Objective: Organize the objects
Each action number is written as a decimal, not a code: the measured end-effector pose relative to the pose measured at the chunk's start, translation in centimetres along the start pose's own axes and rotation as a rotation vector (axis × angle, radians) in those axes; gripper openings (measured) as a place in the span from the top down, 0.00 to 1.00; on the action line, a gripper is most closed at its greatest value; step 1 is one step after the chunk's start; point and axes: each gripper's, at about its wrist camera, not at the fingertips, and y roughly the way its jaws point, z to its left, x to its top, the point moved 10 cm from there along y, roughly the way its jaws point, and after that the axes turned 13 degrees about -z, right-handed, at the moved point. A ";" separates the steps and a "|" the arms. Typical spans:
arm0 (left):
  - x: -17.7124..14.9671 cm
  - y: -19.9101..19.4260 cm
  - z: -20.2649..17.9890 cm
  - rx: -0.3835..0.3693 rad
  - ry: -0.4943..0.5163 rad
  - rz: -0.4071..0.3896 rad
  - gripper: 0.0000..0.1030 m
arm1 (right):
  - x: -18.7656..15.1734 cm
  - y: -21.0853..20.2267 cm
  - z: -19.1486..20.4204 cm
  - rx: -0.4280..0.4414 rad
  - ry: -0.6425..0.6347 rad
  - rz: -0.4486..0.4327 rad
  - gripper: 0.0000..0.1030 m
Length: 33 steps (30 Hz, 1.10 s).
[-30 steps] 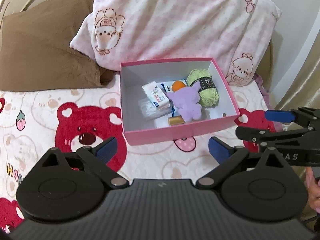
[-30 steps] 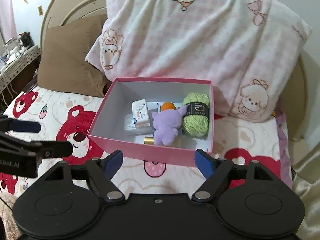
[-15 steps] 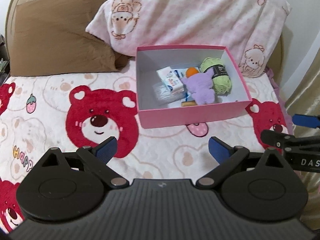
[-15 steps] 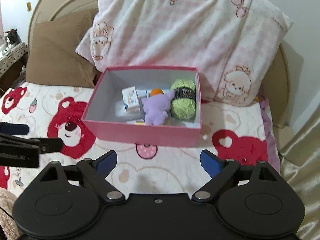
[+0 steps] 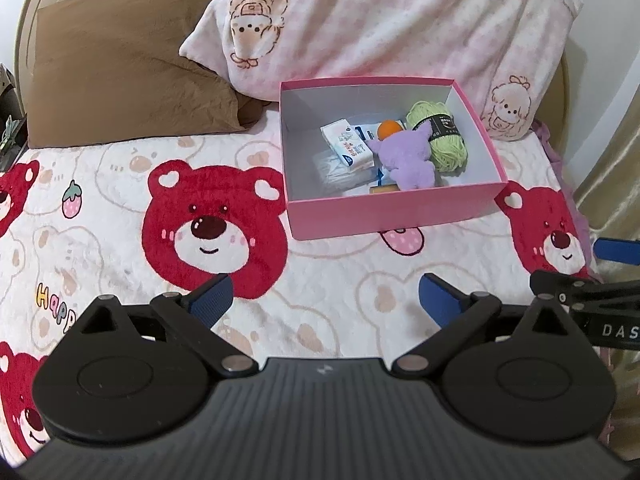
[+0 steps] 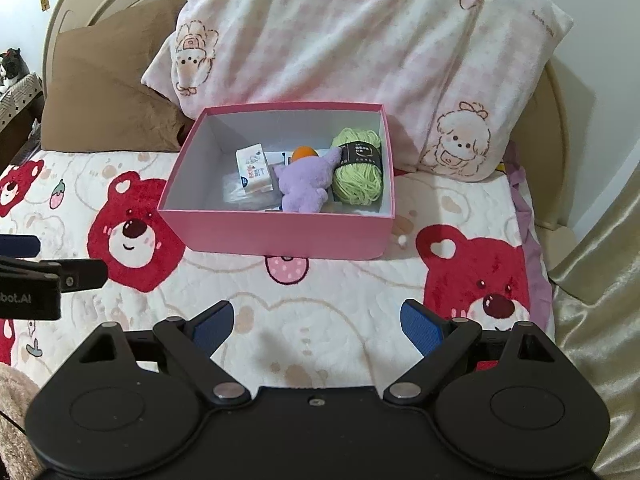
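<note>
While both tools hung above the bear-print blanket [image 5: 328,280], the left gripper [image 5: 324,300] and the right gripper [image 6: 316,322] each had their blue pads spread wide with nothing between them. The pink box [image 6: 280,236] sat on the blanket ahead, against the pink pillow [image 6: 360,40]. Inside it lay a purple plush [image 6: 304,186], touching a green yarn ball [image 6: 358,178], an orange ball [image 6: 304,153] behind the plush, and 1 small white carton [image 6: 254,168] to the left
</note>
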 end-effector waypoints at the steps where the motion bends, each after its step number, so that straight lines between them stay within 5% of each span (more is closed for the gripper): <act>1: 0.0 -0.1 0.0 -0.001 0.000 -0.001 0.02 | -0.1 0.0 -0.1 -0.002 0.005 0.002 0.10; 33: -1.9 0.8 0.4 0.039 0.000 0.069 0.02 | -0.6 0.6 -0.5 -0.026 0.013 0.037 0.10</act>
